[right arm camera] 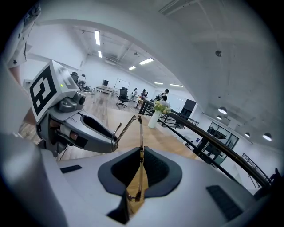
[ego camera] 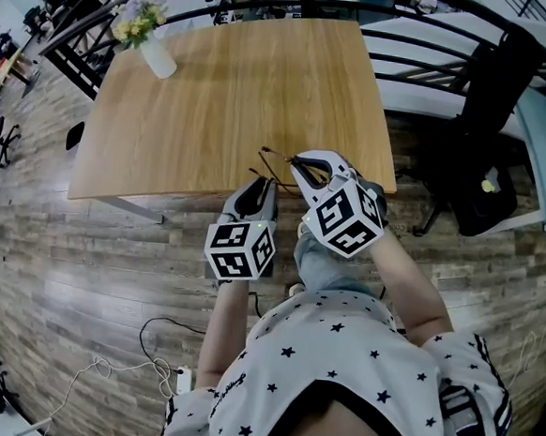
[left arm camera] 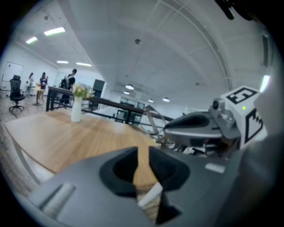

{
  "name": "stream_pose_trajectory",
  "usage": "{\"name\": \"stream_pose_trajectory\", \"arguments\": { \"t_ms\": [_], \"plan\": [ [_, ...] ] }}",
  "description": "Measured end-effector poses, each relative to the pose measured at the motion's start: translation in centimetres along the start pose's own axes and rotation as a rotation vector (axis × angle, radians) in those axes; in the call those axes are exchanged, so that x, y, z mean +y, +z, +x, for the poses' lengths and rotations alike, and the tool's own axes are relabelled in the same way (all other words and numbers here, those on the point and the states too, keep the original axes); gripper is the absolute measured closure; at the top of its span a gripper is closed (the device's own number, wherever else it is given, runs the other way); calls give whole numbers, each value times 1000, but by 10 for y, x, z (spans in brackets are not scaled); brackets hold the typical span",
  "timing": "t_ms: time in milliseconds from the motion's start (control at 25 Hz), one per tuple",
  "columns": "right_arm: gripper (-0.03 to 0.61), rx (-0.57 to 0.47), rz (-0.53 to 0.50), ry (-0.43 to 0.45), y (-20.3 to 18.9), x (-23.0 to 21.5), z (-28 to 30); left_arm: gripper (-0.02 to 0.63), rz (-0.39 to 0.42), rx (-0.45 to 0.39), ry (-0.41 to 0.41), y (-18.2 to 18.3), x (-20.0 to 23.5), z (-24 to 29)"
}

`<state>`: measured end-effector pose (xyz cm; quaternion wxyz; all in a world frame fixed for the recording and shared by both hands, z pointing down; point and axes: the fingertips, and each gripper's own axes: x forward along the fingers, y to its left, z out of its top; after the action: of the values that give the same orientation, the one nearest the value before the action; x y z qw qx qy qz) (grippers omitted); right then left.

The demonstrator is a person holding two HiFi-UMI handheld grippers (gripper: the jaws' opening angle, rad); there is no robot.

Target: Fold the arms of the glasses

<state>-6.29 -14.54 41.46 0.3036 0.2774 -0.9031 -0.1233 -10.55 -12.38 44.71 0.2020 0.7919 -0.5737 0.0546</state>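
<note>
Thin gold-rimmed glasses [ego camera: 274,162] hang just over the front edge of the wooden table [ego camera: 217,95]. My right gripper [ego camera: 299,164] is shut on the glasses [right arm camera: 141,148]: the frame runs upright between its pads, and one arm sticks out to the left. That arm's curved tip ends at the fingertip of my left gripper [right arm camera: 113,141], touching or nearly so. My left gripper [ego camera: 260,187] sits just left of the right one and is open. In the left gripper view its jaws [left arm camera: 142,165] show only table in the narrow gap, with the glasses [left arm camera: 152,120] ahead beside the right gripper [left arm camera: 195,125].
A white vase of flowers [ego camera: 156,51] stands at the table's far left corner. A black office chair [ego camera: 491,135] is to the right of the table. Cables [ego camera: 148,367] lie on the wood floor at my left. Railings run behind the table.
</note>
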Motion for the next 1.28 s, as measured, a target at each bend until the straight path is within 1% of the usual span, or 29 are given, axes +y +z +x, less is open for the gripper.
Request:
{"name": "stream_pose_trajectory", "arguments": {
  "t_ms": [160,320,440,600,920,1280],
  "plan": [
    [558,-2,5,-13,1,-4,-1,534,-8,-7,-9,2,-2,-4],
    [558,-1,17,-19,-1,-12,-1,537,-19,-6,-49,2,-13,-6],
    [558,0,23,-23,-5,-15,-1,582,-19,-8,-68,0,-21,-5],
    [558,0,23,-24,-5,-15,-2,601,-10,-10,-90,1,-28,-6],
    [558,-10,20,-18,0,-12,-2,606,5,-16,-100,9,-31,-5],
    [558,-6,12,-12,-3,-9,-2,607,11,-9,-103,7,-32,-2]
  ]
}}
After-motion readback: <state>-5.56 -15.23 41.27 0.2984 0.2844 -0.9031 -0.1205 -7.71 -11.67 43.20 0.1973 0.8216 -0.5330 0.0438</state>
